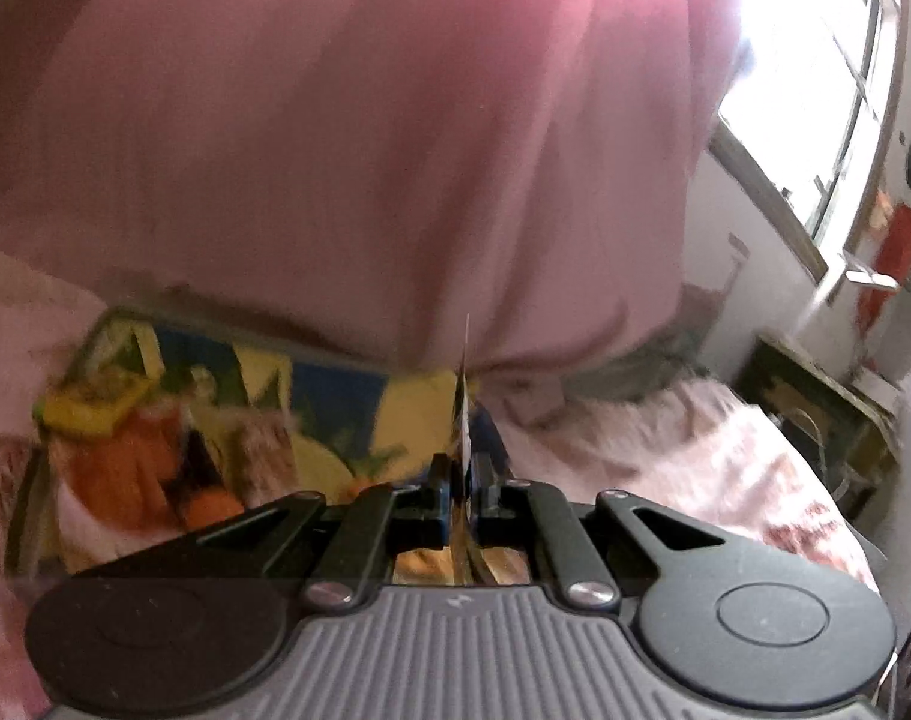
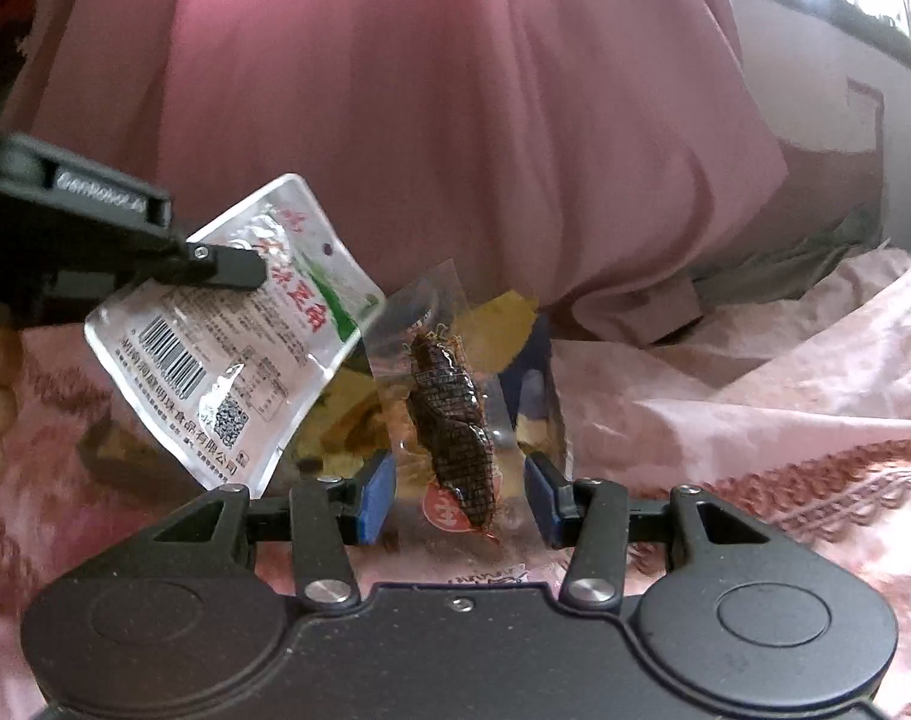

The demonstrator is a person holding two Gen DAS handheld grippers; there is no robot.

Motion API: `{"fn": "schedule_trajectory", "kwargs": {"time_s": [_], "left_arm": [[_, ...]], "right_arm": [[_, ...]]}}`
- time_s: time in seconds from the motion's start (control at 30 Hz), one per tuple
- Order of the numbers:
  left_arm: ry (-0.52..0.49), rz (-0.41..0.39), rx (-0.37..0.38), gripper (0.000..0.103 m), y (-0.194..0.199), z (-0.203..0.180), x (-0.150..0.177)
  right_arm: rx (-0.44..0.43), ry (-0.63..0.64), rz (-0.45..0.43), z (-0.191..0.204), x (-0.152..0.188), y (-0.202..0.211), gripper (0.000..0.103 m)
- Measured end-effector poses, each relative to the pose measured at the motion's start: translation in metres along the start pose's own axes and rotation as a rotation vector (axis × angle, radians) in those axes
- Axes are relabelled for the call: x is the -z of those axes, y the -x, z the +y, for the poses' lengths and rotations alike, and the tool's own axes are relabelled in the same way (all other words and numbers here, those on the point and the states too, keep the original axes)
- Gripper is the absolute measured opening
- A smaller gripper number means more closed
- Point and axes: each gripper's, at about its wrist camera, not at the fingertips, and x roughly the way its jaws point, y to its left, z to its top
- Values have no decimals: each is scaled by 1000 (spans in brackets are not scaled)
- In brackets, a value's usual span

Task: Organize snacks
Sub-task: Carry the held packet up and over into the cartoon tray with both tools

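My left gripper (image 1: 463,480) is shut on a silver snack packet (image 1: 463,414), seen edge-on between its fingers. In the right wrist view the same packet (image 2: 227,348) shows its barcode and red print, held up in the air by the left gripper (image 2: 239,269) at the left. My right gripper (image 2: 458,495) is open, its blue pads on either side of a clear packet with a dark brown snack (image 2: 452,420) lying on the pink bedspread (image 2: 755,420). A large colourful snack bag (image 1: 227,420) lies behind the left gripper.
The person's pink clothing (image 1: 365,150) fills the upper part of both views. A yellow and blue bag (image 2: 515,324) lies behind the brown snack. A window (image 1: 815,90) and a framed object (image 1: 815,402) are at the right.
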Motion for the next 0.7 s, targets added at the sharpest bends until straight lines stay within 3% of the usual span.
{"fn": "schedule_trajectory", "kwargs": {"time_s": [0.1,0.3,0.7], "left_arm": [[22,-28,-18,5,-12,15,-7],[75,-8,-54,5,-42,40,-11],[17,52,-113,6,-62,39,0]], "right_arm": [[-5,-16,-13,2,-8,-20,49],[-16,-51,1,6,-10,-48,50],[0,-62,71,7,-4,-64,49]]}}
